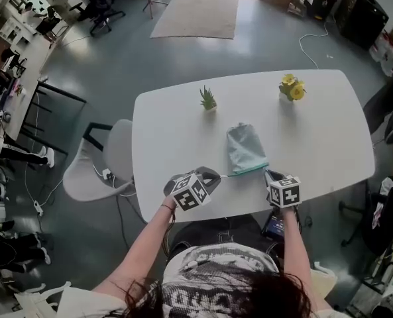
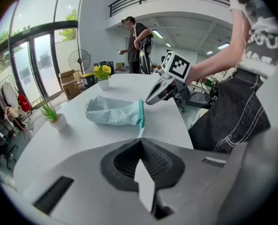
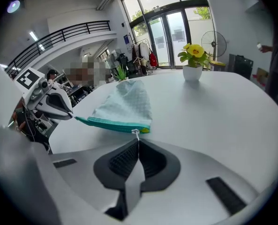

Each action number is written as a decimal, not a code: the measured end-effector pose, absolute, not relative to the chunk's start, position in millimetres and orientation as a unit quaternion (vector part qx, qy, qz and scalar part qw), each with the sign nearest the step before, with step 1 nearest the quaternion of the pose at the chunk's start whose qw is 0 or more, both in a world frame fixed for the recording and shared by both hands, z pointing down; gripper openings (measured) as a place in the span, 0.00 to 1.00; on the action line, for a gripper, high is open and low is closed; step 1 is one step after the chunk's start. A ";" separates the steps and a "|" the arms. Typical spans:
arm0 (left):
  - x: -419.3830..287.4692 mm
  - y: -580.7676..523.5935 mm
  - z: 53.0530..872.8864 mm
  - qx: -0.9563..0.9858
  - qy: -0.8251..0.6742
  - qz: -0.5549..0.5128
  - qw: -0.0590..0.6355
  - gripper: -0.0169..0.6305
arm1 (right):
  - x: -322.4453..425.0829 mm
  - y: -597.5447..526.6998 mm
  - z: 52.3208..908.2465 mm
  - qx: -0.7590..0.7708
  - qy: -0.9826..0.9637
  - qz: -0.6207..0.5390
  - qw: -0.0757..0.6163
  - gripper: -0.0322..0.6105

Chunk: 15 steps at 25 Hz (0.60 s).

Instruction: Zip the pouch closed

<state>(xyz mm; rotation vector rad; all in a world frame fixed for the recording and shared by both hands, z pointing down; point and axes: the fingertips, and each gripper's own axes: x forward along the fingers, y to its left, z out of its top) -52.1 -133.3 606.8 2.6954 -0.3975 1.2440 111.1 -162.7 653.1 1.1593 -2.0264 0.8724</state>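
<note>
Toward the six o'clock edge of the white tabletop lies the pale blue pouch, its closed bottom pointing to twelve o'clock and its teal zipper band running along the near side, stretched between the two tools. At the pouch's seven o'clock corner the left claw is clenched on the end of that band; in the left gripper view its jaws are pressed together with a pale strip from the band's tip caught in the seam. At the five o'clock corner the right claw is likewise clamped tight, and the right gripper view shows its jaws closed on the small white zipper pull, which sits at that end of the band just beside a yellowish bit of the pouch's corner. Whether the teeth along the band are joined cannot be made out. Seen from the head view, a small green plant in a white pot stands at eleven o'clock from the pouch, and a yellow flower in a pot at one o'clock, both well apart from it. A white chair stands beside the tabletop at its nine o'clock side, and a beige rug lies on the floor at twelve o'clock
</note>
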 end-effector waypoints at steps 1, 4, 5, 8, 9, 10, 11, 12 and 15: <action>-55.4 -134.9 607.5 0.897 -0.134 0.415 0.075 0.04 | 113.4 -163.9 653.2 0.440 -0.771 0.333 0.319 0.05; -62.4 -140.7 610.7 0.893 -0.143 0.420 0.081 0.04 | 111.7 -167.6 652.9 0.431 -0.776 0.327 0.324 0.05; -63.9 -143.1 612.7 0.890 -0.147 0.423 0.080 0.04 | 109.6 -168.9 653.5 0.428 -0.777 0.323 0.328 0.05; -64.7 -148.7 616.4 0.888 -0.165 0.421 0.081 0.04 | 102.5 -170.2 654.8 0.429 -0.777 0.323 0.329 0.05; -64.6 -150.6 616.7 0.888 -0.175 0.416 0.083 0.04 | 100.0 -169.8 654.6 0.430 -0.777 0.326 0.324 0.05; -65.1 -152.6 617.2 0.887 -0.187 0.414 0.084 0.04 | 97.3 -169.2 654.1 0.430 -0.777 0.329 0.319 0.05; -66.1 -154.3 618.4 0.885 -0.198 0.414 0.082 0.04 | 94.7 -168.6 653.6 0.430 -0.778 0.331 0.315 0.05; -66.8 -155.3 620.0 0.883 -0.206 0.415 0.080 0.05 | 92.5 -168.2 653.3 0.429 -0.779 0.333 0.313 0.05; -66.6 -154.0 625.0 0.882 -0.214 0.411 0.082 0.05 | 89.6 -168.9 653.8 0.429 -0.781 0.333 0.310 0.05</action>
